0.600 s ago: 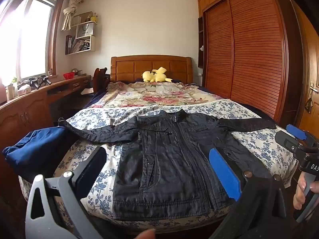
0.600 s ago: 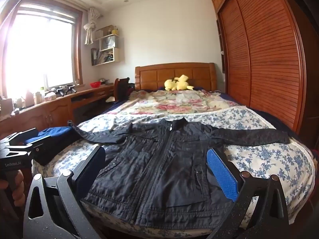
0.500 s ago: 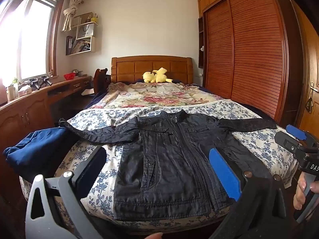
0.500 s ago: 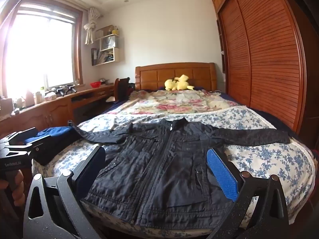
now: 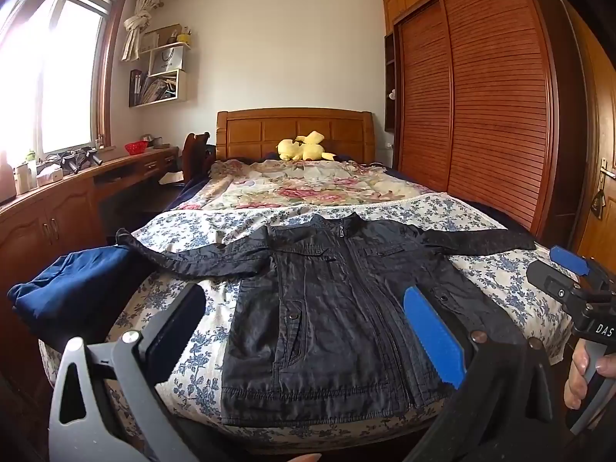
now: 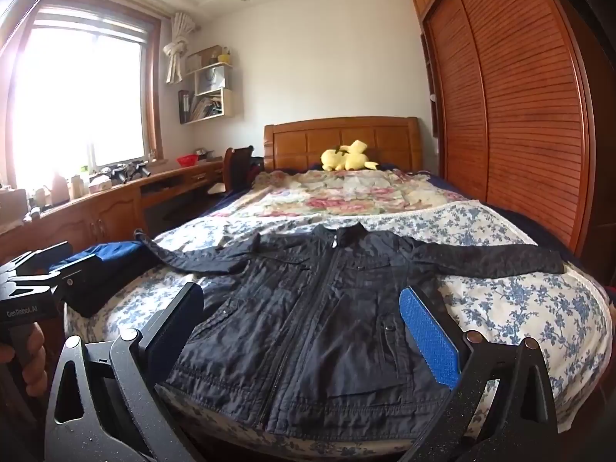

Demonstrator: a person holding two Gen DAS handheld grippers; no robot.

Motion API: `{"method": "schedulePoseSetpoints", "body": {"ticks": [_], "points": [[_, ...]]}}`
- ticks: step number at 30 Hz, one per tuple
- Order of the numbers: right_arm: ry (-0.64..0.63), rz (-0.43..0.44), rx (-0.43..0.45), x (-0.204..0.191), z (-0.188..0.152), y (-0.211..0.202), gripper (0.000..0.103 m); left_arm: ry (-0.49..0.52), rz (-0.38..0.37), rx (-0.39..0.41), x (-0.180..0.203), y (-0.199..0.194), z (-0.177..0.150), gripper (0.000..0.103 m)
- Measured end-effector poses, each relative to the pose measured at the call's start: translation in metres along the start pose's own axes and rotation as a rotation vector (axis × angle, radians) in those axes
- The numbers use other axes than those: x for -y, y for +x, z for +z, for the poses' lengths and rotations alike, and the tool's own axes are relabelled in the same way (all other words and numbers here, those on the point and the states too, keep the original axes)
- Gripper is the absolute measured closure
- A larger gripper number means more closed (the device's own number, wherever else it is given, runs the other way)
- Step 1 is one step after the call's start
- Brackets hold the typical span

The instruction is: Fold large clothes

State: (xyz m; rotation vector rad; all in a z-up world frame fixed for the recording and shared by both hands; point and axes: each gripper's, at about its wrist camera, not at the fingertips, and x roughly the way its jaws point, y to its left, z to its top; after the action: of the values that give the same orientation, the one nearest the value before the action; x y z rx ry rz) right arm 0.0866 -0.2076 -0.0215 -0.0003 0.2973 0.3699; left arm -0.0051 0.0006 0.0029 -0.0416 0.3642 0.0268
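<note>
While both grippers hung short of the foot of the bed (image 5: 512,281), one dark jacket (image 5: 338,308) lay flat on the blue-flowered sheet, front up, zip closed, collar toward the headboard (image 5: 294,131). Its hem ran along the near edge of the mattress; its two sleeves were spread sideways, the left one ending on a folded blue garment (image 5: 77,288) at the bed's left edge, the right one stopping near the right edge. Bare sheet showed on either side of the jacket's body and beyond the collar, up to one rose-patterned quilt (image 5: 308,184).

Left gripper (image 5: 308,327): fingers spread wide, nothing between them, above the jacket's lower half without touching. Right gripper (image 6: 304,327): fingers likewise wide and empty, over the hem. Each was held by one hand (image 5: 577,377).

Also counted: one yellow plush toy (image 5: 304,150) by the headboard; one louvred wardrobe (image 5: 481,115) along the right; one long wooden surface (image 5: 57,200) under the window (image 5: 50,77).
</note>
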Motion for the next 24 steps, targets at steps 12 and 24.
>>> {"method": "schedulePoseSetpoints", "body": {"ticks": [12,24], "points": [[-0.001,0.007,-0.01,-0.0056,-0.002,-0.0052,0.0,0.008,-0.008,-0.005,0.0036,0.0023,-0.0005,0.0],[0.0,0.011,-0.013,-0.0086,-0.0004,-0.0092,0.0,0.006,-0.012,-0.002,0.0038,0.0004,-0.0001,0.0]]}}
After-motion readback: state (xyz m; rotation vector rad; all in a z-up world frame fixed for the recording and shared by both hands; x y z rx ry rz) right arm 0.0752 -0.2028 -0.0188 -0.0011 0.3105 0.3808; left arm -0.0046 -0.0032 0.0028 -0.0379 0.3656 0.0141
